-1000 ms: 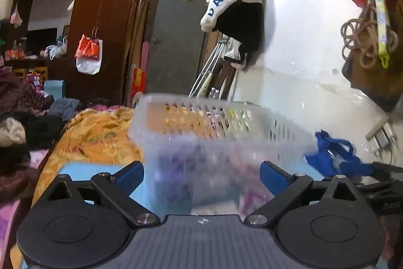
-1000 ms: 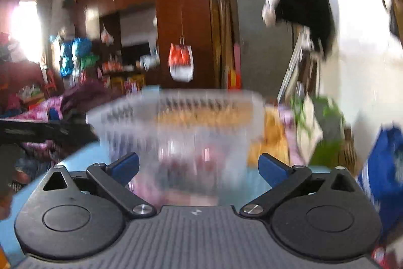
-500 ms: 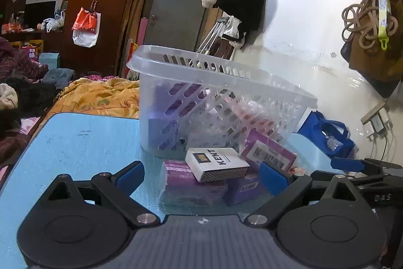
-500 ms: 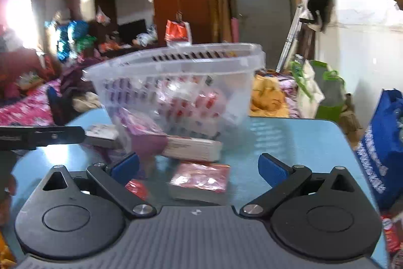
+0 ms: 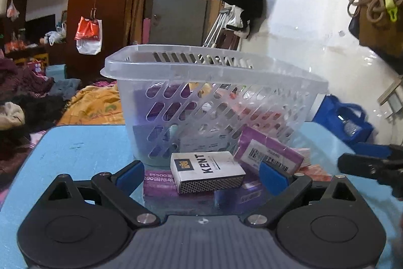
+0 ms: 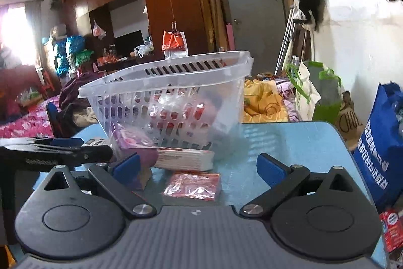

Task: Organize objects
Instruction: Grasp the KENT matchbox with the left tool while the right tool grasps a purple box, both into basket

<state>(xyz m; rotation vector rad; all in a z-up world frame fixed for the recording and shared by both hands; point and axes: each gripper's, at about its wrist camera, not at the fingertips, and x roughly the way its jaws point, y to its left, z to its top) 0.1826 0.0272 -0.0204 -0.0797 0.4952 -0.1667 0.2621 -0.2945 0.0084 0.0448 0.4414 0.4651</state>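
A clear plastic basket (image 5: 214, 72) stands on the blue table (image 5: 83, 150), with several boxes inside; it also shows in the right wrist view (image 6: 171, 72). In front of it lie a white KENT box (image 5: 206, 172), purple boxes (image 5: 269, 153) and, in the right wrist view, a red wrapped packet (image 6: 194, 184) and a purple packet (image 6: 133, 141). My left gripper (image 5: 201, 175) is open, its fingers on either side of the KENT box. My right gripper (image 6: 199, 168) is open above the red packet. Neither holds anything.
The right gripper's tip shows in the left wrist view (image 5: 370, 165) at the table's right. A blue bag (image 6: 382, 150) hangs right of the table. A bed with clothes (image 5: 27, 102) lies left. A white wall (image 5: 314, 29) stands behind.
Both views were blurred and aimed higher one second ago. Both grippers have since dropped and steadied, and the loose boxes in front of the basket came into view. The jaws stayed open.
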